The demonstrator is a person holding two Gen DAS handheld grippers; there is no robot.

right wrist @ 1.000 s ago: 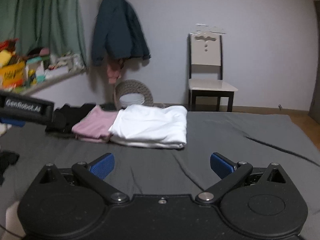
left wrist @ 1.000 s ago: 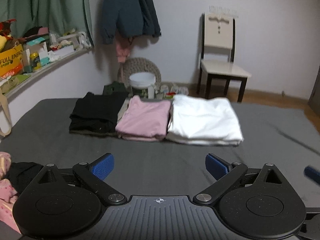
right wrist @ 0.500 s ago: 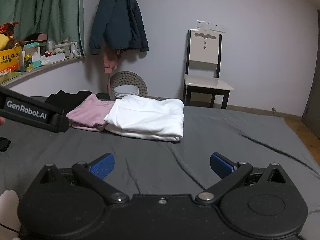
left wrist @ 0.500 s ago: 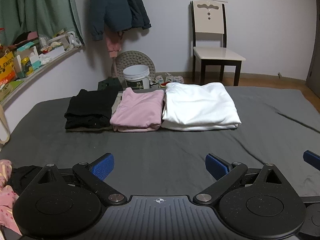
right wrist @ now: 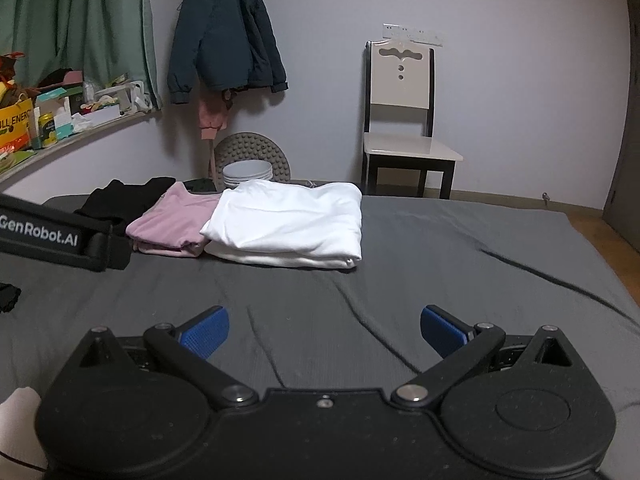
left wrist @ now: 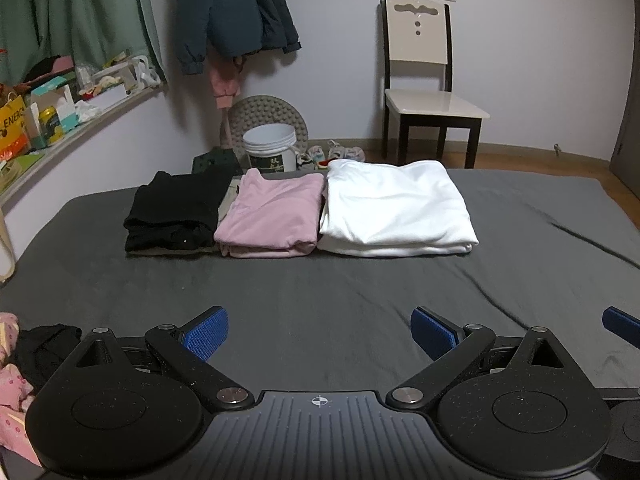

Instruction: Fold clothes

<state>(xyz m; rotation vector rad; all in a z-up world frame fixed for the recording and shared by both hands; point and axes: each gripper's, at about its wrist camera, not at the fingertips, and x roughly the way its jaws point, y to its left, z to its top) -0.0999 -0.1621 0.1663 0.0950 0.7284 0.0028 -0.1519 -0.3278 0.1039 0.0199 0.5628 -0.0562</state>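
On left tool point(right wrist: 60, 236): "GenRobot.AI"

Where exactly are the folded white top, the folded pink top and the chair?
folded white top point(left wrist: 394, 208), left wrist view, middle of its upper layer.
folded pink top point(left wrist: 274, 212), left wrist view, centre of its top face.
chair point(right wrist: 408, 148), right wrist view, on the pale seat.

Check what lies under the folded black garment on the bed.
A thin khaki-coloured layer peeks out beneath the black garment, on the grey bedsheet. The rest is covered, so what it is stays unclear.
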